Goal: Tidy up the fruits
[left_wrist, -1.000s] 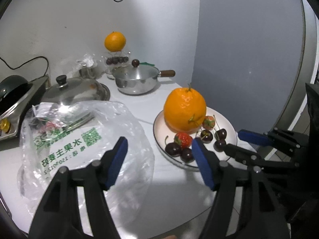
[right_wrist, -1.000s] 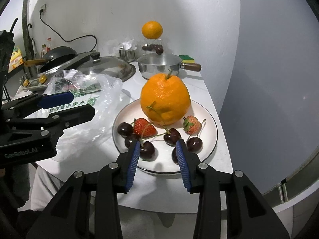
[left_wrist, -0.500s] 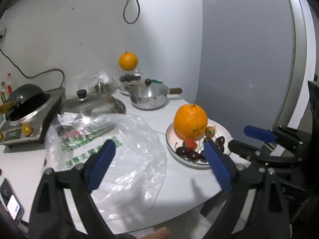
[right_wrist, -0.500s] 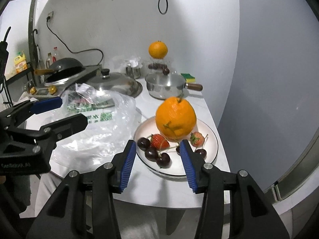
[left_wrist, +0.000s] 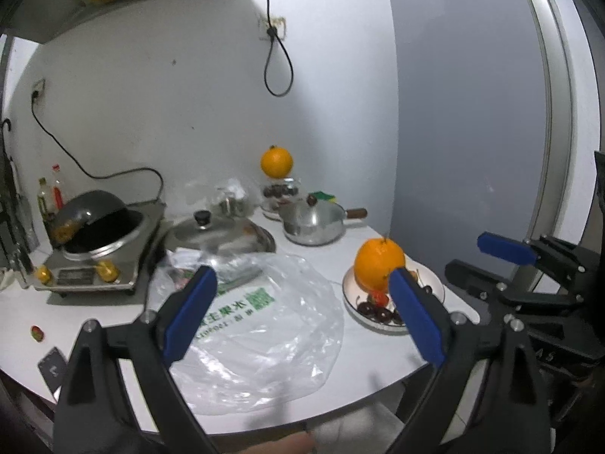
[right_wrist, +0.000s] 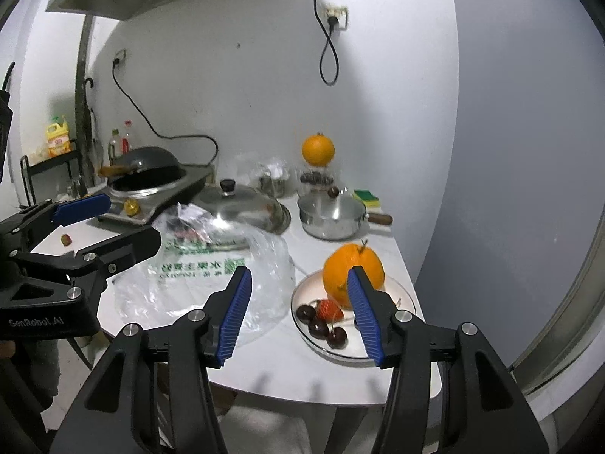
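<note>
Grippers: left gripper [left_wrist: 302, 310] and right gripper [right_wrist: 298, 312] both empty, jaws just widened | step: fruit seen gathered on plate [right_wrist: 406, 291], table's 3 o'clock side; sorting judged finished | next: nothing to be grasped.

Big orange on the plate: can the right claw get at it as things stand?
Probably yes. The right claw is open and empty, and the orange sits uncovered at the back of the plate; only cherries lie nearer.

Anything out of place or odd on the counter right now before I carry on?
One stray: a small reddish fruit lies alone on the white counter near the stove, far from the white plate holding the big orange, strawberry and cherries. The emptied clear plastic bag lies crumpled mid-counter. Nothing looks spilled or damaged.
</note>
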`<state>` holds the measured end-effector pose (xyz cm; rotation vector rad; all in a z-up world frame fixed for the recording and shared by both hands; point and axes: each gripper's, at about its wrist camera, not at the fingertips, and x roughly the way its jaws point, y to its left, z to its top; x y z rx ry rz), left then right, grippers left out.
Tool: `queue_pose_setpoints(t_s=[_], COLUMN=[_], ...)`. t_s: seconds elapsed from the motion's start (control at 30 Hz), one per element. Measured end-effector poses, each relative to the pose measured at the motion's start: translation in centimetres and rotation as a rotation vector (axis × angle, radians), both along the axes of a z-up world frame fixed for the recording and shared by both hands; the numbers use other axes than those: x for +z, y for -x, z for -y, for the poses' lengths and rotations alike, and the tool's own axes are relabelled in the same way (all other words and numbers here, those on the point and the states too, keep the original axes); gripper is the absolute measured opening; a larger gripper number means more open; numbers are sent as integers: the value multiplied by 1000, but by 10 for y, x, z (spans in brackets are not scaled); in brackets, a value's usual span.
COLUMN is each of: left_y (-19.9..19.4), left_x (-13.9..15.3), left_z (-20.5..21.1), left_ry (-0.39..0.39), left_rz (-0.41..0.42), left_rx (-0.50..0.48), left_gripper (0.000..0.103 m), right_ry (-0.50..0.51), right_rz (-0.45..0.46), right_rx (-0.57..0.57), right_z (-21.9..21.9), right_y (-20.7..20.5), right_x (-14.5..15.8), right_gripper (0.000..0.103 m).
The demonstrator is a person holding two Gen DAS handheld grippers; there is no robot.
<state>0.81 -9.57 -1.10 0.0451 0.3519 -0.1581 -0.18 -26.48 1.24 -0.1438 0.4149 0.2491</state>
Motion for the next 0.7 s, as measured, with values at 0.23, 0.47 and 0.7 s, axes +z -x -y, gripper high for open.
queue_pose_setpoints(t_s=[0.23,0.47,0.7], left_y=[19,38,58], left_x=[24,45,66], left_z=[-9,-19,-28], left_ry=[-8,-9,4], left_rz=[59,121,182], left_rx=[25,64,77], left_gripper=[94,101,102], right_ry=[-15,-24,-26], right_rz=[69,125,173], right_rx=[13,18,18], right_z=[-10,-13,-12], right_y=[14,30,46], right_x=[30,53,73], right_gripper=[64,64,65])
